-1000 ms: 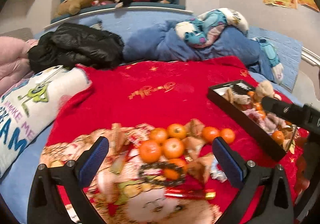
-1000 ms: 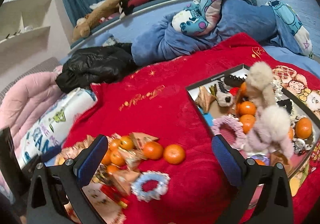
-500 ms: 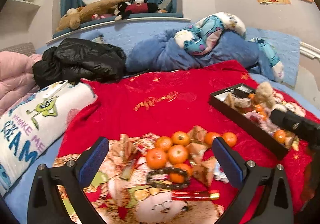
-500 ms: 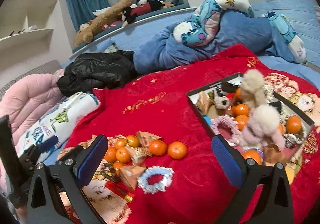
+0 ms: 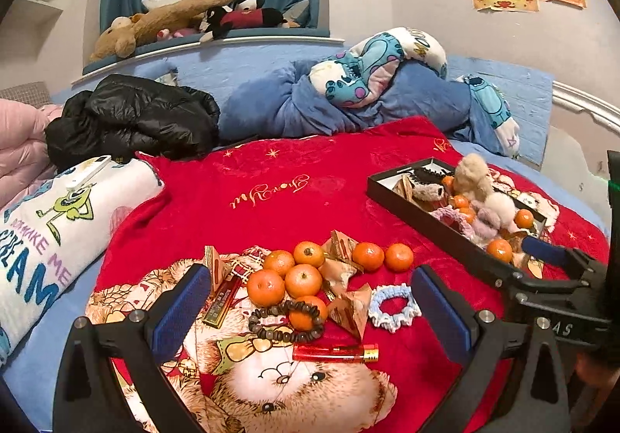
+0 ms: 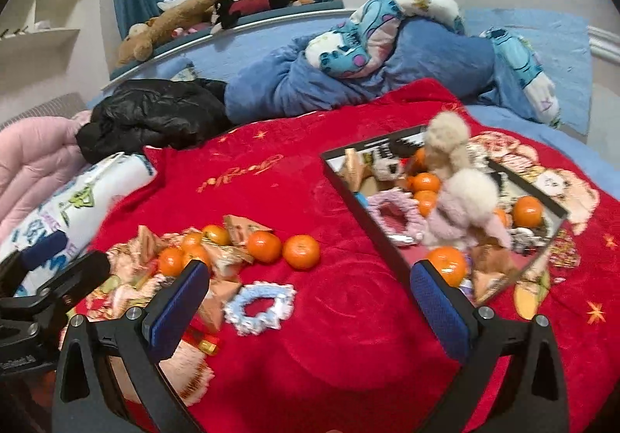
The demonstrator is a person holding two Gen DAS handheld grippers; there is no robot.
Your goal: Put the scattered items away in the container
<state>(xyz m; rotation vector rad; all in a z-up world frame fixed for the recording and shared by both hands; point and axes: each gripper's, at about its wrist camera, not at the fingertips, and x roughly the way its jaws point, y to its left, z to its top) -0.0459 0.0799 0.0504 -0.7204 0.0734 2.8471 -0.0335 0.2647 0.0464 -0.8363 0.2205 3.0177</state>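
Dim warm indoor light, soft shadows. Left view sharp; right view motion-blurred. Heavy fisheye bending, dark corner vignette.

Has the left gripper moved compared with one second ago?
Yes. The left gripper has pulled back and up from the tangerines: they sit further beyond its fingertips, and the red lighter now shows.

Far beyond the fingers lie a black jacket, a blue duvet and plush toys on a ledge.
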